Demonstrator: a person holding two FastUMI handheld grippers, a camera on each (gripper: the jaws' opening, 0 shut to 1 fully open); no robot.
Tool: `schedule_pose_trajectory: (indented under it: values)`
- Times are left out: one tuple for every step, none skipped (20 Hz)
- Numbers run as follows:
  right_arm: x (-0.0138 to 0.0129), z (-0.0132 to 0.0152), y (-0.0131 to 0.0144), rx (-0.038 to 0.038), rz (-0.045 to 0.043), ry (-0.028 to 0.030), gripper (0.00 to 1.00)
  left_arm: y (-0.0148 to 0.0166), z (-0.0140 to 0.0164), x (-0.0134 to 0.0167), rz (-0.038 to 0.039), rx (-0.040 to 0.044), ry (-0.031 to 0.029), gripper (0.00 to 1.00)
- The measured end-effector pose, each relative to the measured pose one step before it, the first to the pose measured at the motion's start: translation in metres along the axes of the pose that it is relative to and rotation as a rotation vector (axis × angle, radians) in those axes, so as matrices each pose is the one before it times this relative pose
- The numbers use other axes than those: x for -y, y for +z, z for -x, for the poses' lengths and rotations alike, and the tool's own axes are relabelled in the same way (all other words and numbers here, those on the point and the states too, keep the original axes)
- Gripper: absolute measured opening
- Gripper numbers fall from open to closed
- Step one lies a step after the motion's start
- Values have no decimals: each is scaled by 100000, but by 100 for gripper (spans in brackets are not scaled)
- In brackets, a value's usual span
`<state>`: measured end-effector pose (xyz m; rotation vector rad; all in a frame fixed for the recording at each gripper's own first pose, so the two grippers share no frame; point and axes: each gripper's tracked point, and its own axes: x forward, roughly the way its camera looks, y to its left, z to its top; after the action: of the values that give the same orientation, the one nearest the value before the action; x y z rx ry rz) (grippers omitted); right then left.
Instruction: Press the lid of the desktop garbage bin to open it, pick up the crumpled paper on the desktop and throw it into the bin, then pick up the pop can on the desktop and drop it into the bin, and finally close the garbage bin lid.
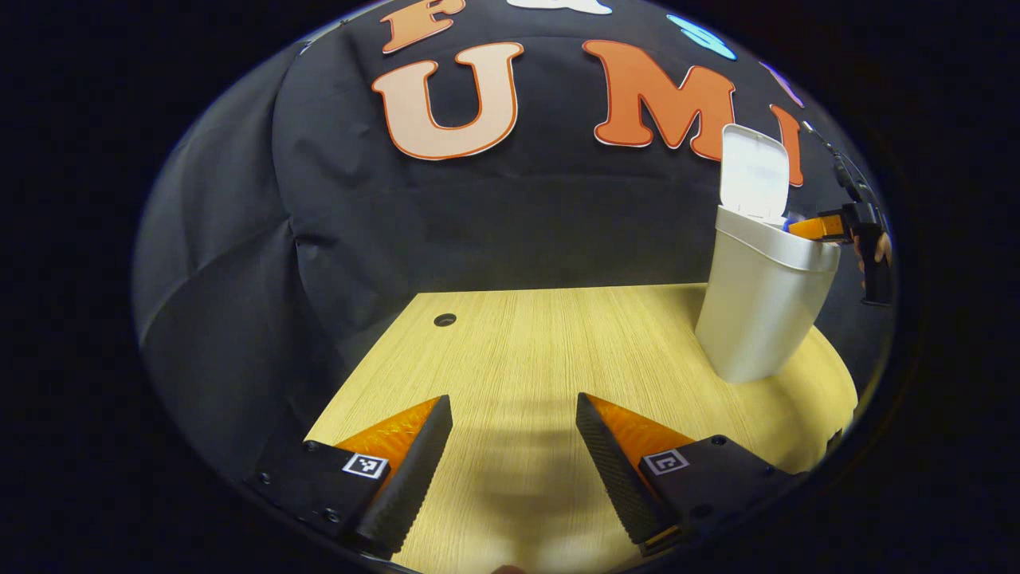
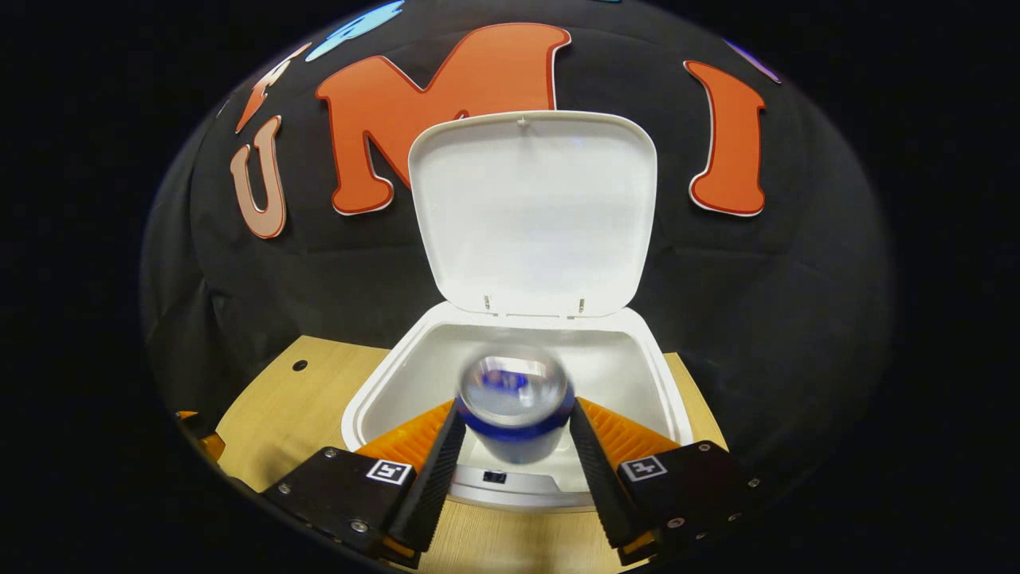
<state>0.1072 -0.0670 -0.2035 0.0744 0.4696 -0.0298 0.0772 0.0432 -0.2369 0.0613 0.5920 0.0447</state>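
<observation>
The white desktop bin (image 2: 637, 375) stands with its lid (image 2: 532, 211) swung upright, its inside showing. A blue and silver pop can (image 2: 515, 402) hangs over the opening between the fingers of my right gripper (image 2: 516, 434). The can is motion-blurred while the fingers (image 2: 437, 470) and the bin are sharp, so it looks loose between the jaws. In the left gripper view the bin (image 1: 761, 307) stands at the far right of the table, lid (image 1: 753, 171) up, with the right gripper (image 1: 833, 227) at its rim. My left gripper (image 1: 514, 430) hovers open over bare wood, holding nothing.
The light wooden table (image 1: 518, 351) has a small round cable hole (image 1: 445, 320) near its far left corner. Black cloth closes the booth behind and to the left. A hand (image 1: 876, 251) holds the right gripper beyond the bin.
</observation>
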Motion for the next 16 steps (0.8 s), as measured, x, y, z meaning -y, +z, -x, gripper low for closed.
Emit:
schedule_pose_trajectory:
  values:
    - [-46,149,398,976,-63,-96,81,-132,10,-12,69,-131,-1,100]
    - [-3,220,455,857,-60,-22,81,4,28,-110,184,57,192,96]
    - [15,178,486,873,22,135,81,20,44,-68,253,157,96,100]
    - [-40,90,443,-77,-175,11,81,-41,42,-130,-20,5,279,100]
    - [-42,342,480,629,-272,488,81,48,-22,-36,-227,165,128,100]
    - [-40,164,834,1283,71,-8,81,139,157,13,-147,518,-31,100]
    - [-157,290,830,1140,372,-16,81,104,71,55,15,198,-48,100]
    - [-7,224,939,1197,408,-73,81,-122,-150,16,151,-36,-85,100]
    - [-60,131,920,990,451,297,81,-95,138,-17,382,-44,-17,100]
    - [-105,118,947,885,426,445,81,28,33,22,430,-100,-66,100]
    - [-25,118,987,1084,445,289,81,-75,-106,-46,220,-99,72,100]
    - [66,72,980,1152,550,132,81,-45,55,-69,-201,264,360,100]
    - [149,-131,1025,1184,659,-224,81,-51,-4,-13,-936,-4,400,100]
    - [201,-86,948,1205,773,-515,81,-177,56,-105,-990,-16,343,100]
    - [313,-78,1173,1503,566,-555,81,-98,-62,-120,-559,-38,-8,100]
    - [147,-186,1008,1247,465,-300,81,-61,0,67,133,133,-11,100]
